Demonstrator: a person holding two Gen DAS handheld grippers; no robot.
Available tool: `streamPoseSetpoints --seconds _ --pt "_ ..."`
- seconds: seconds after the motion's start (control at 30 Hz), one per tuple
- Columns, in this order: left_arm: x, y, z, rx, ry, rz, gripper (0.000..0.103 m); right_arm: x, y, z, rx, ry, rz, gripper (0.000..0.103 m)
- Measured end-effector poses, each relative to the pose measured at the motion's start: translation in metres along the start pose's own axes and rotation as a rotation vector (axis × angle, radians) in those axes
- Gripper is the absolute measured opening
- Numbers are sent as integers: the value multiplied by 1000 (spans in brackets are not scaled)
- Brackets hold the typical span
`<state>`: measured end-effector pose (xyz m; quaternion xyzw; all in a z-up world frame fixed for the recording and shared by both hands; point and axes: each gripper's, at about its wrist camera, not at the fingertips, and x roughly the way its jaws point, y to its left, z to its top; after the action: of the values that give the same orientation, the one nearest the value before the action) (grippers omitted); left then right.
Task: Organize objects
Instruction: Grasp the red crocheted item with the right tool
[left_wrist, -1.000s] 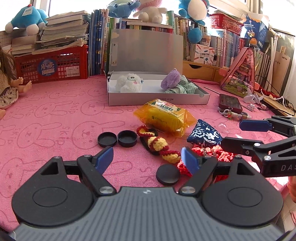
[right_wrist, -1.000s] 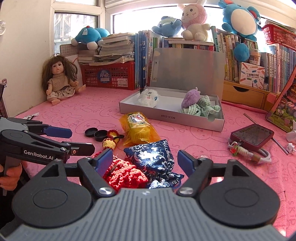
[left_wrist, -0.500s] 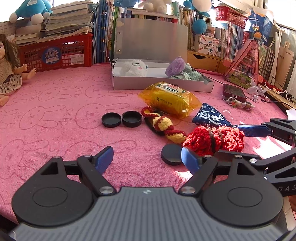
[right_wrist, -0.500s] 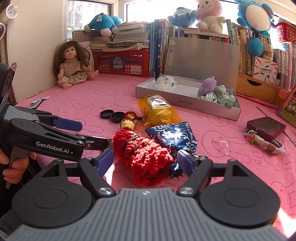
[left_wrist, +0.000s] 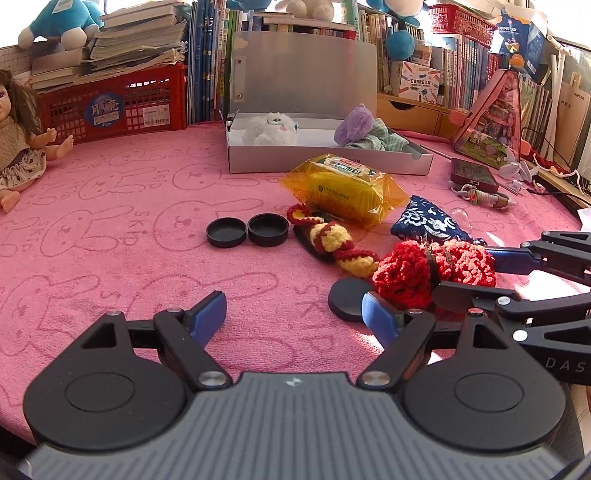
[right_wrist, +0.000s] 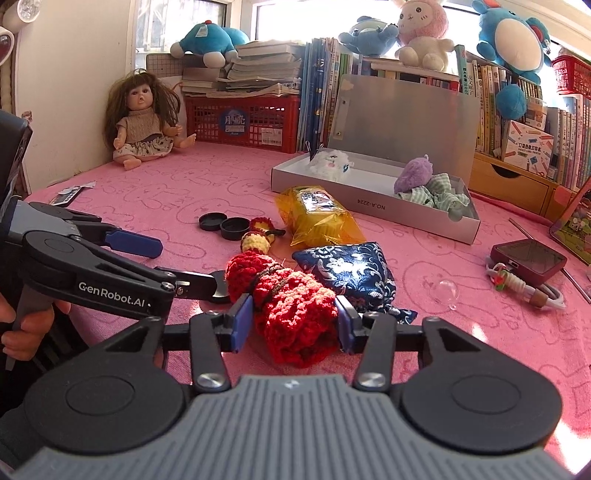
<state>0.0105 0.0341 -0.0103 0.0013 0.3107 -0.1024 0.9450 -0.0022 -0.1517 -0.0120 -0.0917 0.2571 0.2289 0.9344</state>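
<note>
right gripper (right_wrist: 293, 326) jaws just closed in, pinching red knit (right_wrist: 291, 314) at its near end on the pink cloth (right_wrist: 461, 332), blue pouch (right_wrist: 351, 269) touching behind. left gripper (left_wrist: 293, 314) spread, empty, over bare cloth; black disc (left_wrist: 349, 299) by its right finger. open box (right_wrist: 373, 201) well apart.

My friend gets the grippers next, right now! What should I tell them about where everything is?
Right gripper: its jaws have just been closing and now pinch the red knitted toy, which rests on the pink cloth.
Left gripper: open, holding nothing, hanging over the cloth.
Already in the grey box: a white fluffy toy, a purple fluffy toy and a green checked cloth.
On the cloth, not yet in the box: yellow packet, blue pouch, red-and-yellow knitted piece, three black lids.
Next, probably: lift the red toy into the box.
</note>
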Motion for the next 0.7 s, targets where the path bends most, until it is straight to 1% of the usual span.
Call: streamPoseSetpoints --seconds 0.13,0.27,0.37,0.43,0.53,0.57,0.7 --pt "0 0 -1 -5 -7 -10 84 4 1 0 -6 7 0 51" --pt "0 -5 -3 24 -13 -1 84 9 4 -1 -7 8 1 54" --pt "1 -5 -3 29 -10 8 83 13 4 -2 -7 8 0 54" --pt "1 -4 -3 30 -12 12 83 13 4 -3 -1 6 0 52" --pt "0 -3 -4 25 -15 3 83 10 2 -3 14 -4 -3 45" --pt "-1 -4 -4 23 -18 -5 83 8 2 -2 22 -10 -7 41" --pt "-2 -8 -4 36 -30 -25 83 2 -4 2 65 -28 -8 38"
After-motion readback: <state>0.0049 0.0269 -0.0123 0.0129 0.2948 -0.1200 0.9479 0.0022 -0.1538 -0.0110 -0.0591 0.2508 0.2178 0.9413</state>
